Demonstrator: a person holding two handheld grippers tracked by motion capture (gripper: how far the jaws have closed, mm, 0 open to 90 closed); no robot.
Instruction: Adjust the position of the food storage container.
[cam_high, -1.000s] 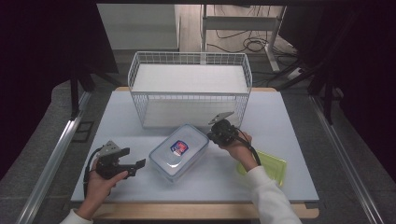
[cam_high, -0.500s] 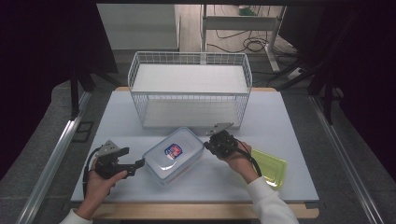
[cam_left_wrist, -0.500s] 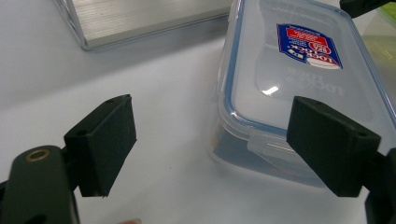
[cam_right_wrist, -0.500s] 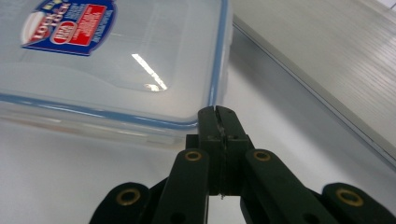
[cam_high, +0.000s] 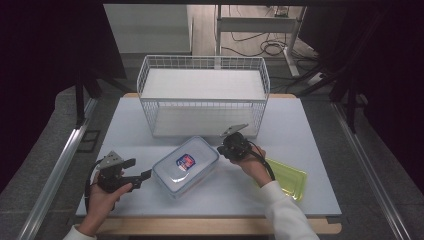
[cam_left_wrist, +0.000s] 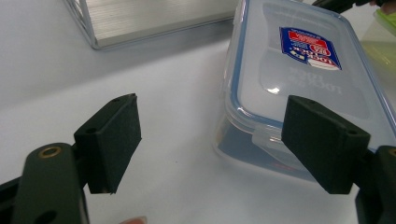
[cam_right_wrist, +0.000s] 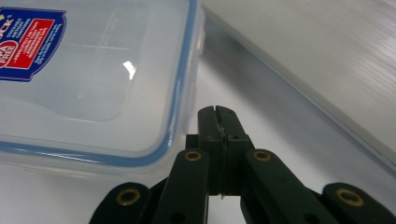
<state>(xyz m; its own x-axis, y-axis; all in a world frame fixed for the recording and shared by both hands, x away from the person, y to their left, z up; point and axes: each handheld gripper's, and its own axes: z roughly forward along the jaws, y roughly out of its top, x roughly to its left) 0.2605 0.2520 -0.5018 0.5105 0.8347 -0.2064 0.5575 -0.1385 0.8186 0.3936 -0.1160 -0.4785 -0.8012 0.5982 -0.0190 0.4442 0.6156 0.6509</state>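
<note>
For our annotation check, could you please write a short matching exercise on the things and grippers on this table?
Things:
1. clear container
2. wire basket
3. left gripper
4. right gripper

States or places:
A. jaws shut, beside the container's rim
B. lid on, red and blue label
C. jaws open, nothing between them
D. white, at the far side of the table

Pairs: 1-B, 2-D, 3-C, 4-A

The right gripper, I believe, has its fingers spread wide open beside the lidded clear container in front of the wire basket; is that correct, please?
Not quite: the right gripper's fingers are pressed shut, with nothing between them, as the right gripper view shows. It does sit beside the lidded clear container, in front of the wire basket.
</note>
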